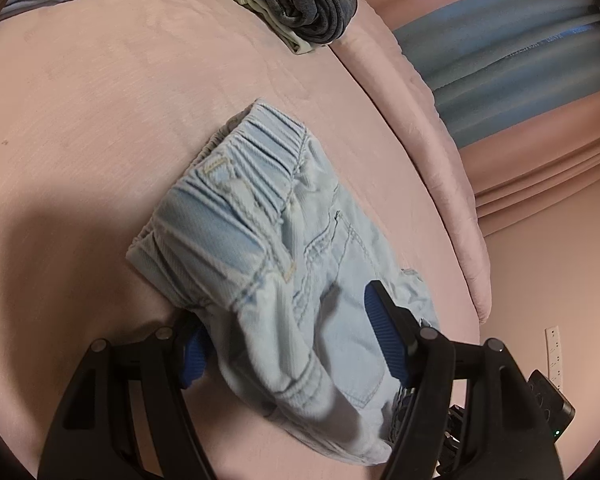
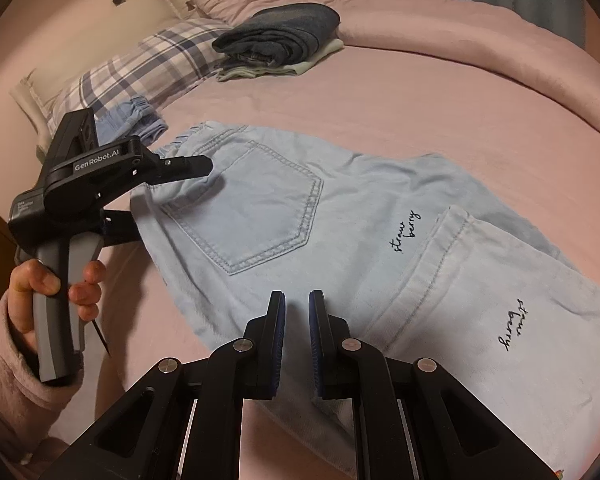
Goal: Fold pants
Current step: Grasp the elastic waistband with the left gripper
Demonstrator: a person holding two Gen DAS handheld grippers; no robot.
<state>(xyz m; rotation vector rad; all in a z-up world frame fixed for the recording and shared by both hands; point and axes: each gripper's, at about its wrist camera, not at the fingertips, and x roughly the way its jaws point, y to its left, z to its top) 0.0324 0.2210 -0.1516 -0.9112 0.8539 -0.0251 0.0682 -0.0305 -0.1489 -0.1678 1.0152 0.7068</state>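
Light blue denim pants [image 2: 300,216] lie on the pink bed, back pocket up, with one part folded over at the right [image 2: 500,300]. My left gripper [image 1: 284,340] is open around the waistband end [image 1: 236,200], one blue pad under the cloth and one pad [image 1: 384,336] above it. In the right wrist view the left gripper [image 2: 172,184] sits at the waistband corner, held by a hand. My right gripper [image 2: 297,320] hovers over the pants' near edge, jaws a narrow gap apart with nothing between them.
A stack of folded dark jeans and pale clothes [image 2: 280,40] sits at the far side of the bed [image 2: 460,92]. A plaid pillow [image 2: 140,68] and blue shorts [image 2: 132,120] lie at the left. The bed edge [image 1: 452,184] runs along the right.
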